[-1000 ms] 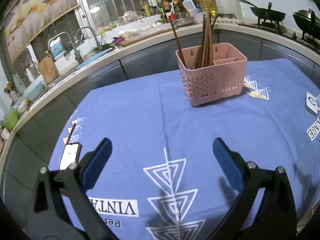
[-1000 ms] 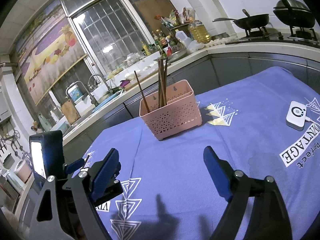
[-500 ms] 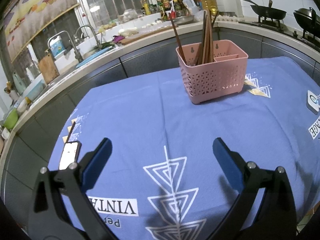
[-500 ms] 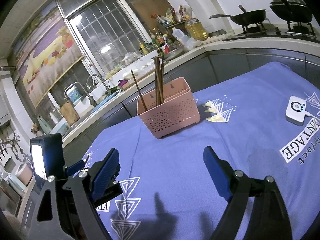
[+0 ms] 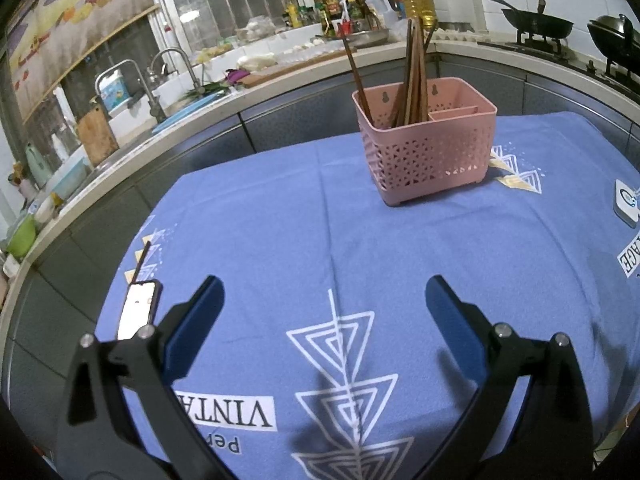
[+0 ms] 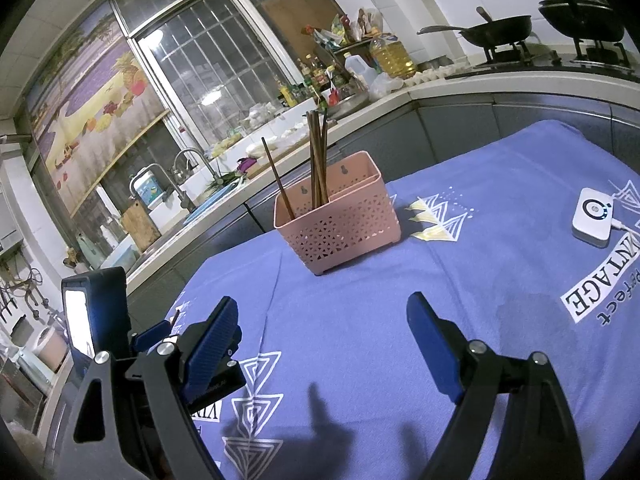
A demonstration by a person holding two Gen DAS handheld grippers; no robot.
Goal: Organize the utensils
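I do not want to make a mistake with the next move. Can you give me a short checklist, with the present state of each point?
1. Left gripper open and empty: ok.
2. Right gripper open and empty: ok.
3. Basket upright on the cloth: ok.
4. All chopsticks in the basket: not ok. What looks like a loose chopstick lies at the cloth's left edge.
5. Free space around the loose chopstick: not ok. The phone lies right beside its near end.
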